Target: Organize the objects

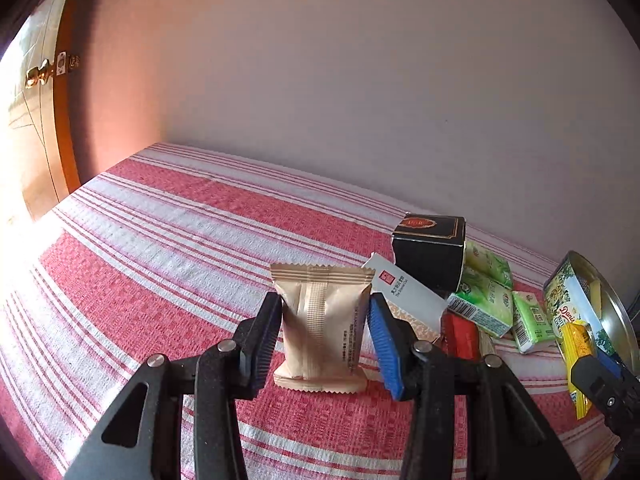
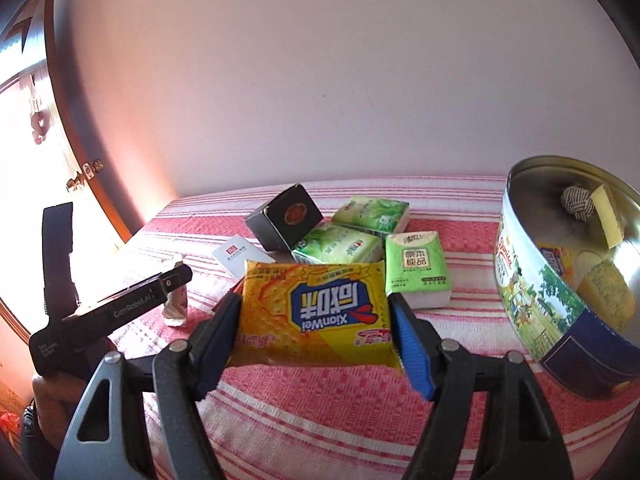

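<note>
The left gripper (image 1: 324, 336) fills the foreground of its own view, its fingers (image 1: 266, 340) pinching a beige sealed packet (image 1: 322, 320) by its two side edges. The packet hangs upright, crimped seam on top, and looks lifted clear of the red-and-white striped bed cover (image 1: 168, 240). Holding it by the narrow sides keeps the flat pouch from folding and leaves its lower end free, which would suit dropping it into a container.

The right gripper (image 2: 316, 328) does much the same: its fingers (image 2: 412, 344) clamp a yellow cracker pack (image 2: 316, 312) across its width, the pack lying nearly flat and raised above the cover, printed face up.

Beyond both packs sits the remaining heap. A black box (image 2: 286, 218) stands tilted against a white card packet (image 2: 240, 260), with two green tissue packs (image 2: 352, 246) just beside it and a third green pack (image 2: 418, 270) nearer the right gripper. A red item (image 1: 462, 336) shows only in the left view, partly hidden.

To the right stands a round biscuit tin (image 2: 532, 280), open, already holding a woven ball (image 2: 576, 198), a yellow sponge block (image 2: 608, 216) and other pieces. It is probably the destination, so both packs appear mid-carry toward it. A plain wall (image 2: 320, 80) rises behind the bed.
</note>
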The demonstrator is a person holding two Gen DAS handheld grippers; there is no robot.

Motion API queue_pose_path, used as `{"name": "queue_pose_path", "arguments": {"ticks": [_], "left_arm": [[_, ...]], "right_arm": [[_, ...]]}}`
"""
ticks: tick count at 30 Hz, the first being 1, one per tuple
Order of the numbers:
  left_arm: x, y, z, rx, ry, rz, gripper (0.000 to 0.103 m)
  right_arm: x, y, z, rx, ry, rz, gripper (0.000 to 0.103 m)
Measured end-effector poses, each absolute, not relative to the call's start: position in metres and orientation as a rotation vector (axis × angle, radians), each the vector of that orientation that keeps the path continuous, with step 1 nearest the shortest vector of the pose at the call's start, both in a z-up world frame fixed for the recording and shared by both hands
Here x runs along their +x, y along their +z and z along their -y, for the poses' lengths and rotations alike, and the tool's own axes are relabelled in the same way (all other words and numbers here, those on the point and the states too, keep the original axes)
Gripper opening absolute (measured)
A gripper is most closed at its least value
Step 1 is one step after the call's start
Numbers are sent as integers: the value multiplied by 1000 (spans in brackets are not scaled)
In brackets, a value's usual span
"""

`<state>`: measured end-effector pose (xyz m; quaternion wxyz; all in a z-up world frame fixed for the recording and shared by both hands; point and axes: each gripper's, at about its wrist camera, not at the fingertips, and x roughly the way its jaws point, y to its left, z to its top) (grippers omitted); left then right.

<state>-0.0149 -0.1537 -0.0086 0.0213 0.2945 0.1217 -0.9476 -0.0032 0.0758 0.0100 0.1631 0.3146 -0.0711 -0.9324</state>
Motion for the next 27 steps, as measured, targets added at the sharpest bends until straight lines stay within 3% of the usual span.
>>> {"name": "queue_pose_path", "arguments": {"ticks": [10, 14, 16, 18, 20, 21, 27], "left_arm": [[-8, 3, 146, 702, -2994, -338, 47], [2, 9, 144, 671, -2965, -277, 47], [6, 13, 158, 674, -2952, -332, 47], [12, 14, 178, 723, -2941, -389, 54], [12, 10, 189, 793, -2917, -355, 75], [10, 7, 194, 824, -2897, -310, 79], [-16, -14, 190, 1010, -2851, -111, 83]], "right_arm": [[21, 43, -81, 592, -2921, 26, 74], [25, 46, -90, 562, -2964, -9, 74], [26, 47, -96, 565, -2975, -1, 74], [27, 48, -102, 569, -2976, 11, 74], [26, 45, -107, 581, -2972, 16, 74], [26, 45, -110, 589, -2966, 21, 74], [28, 43, -105, 597, -2939, 18, 74]]}}
